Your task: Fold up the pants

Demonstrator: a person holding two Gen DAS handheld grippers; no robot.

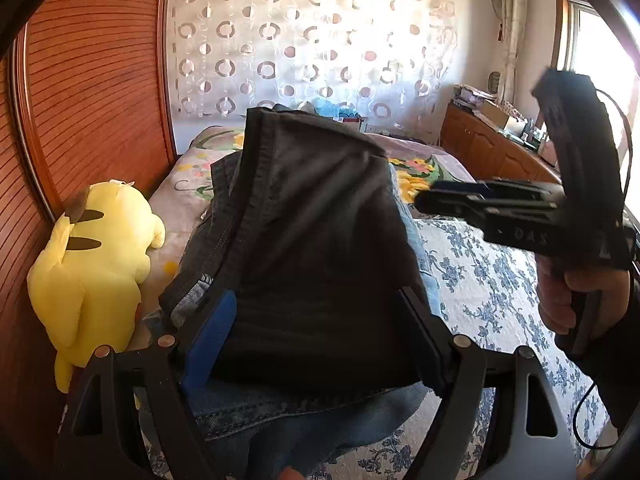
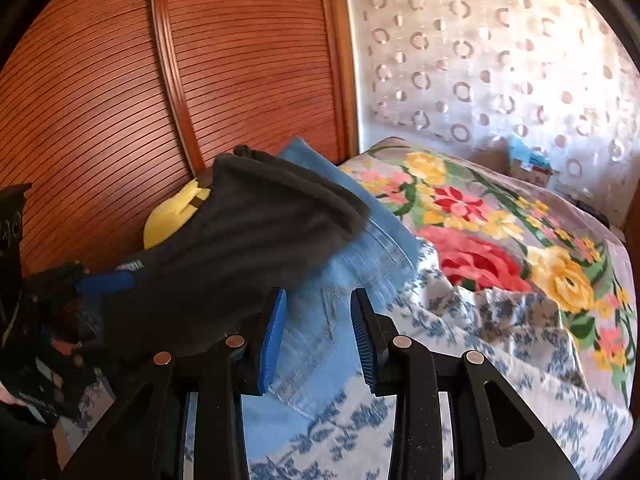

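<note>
Dark black pants [image 1: 320, 220], folded into a thick bundle, rest on top of blue jeans [image 1: 300, 420] on the bed. My left gripper [image 1: 316, 340] stands wide around the near end of the black bundle, its blue pad [image 1: 208, 340] on one side and its black finger on the other; the cloth fills the gap. In the right wrist view the black pants [image 2: 240, 248] lie to the left over the jeans [image 2: 380, 240]. My right gripper [image 2: 320, 328] hovers over the jeans, open, with nothing between its pads. It also shows at the right of the left wrist view [image 1: 428, 200], held by a hand.
A yellow plush toy [image 1: 100, 248] leans against the wooden slatted wardrobe [image 1: 92, 80] at the bed's left edge. A blue-and-white floral quilt [image 1: 480, 280] covers the near bed, a bright flowered blanket [image 2: 480, 220] the far part. A wooden dresser [image 1: 488, 148] stands at the right.
</note>
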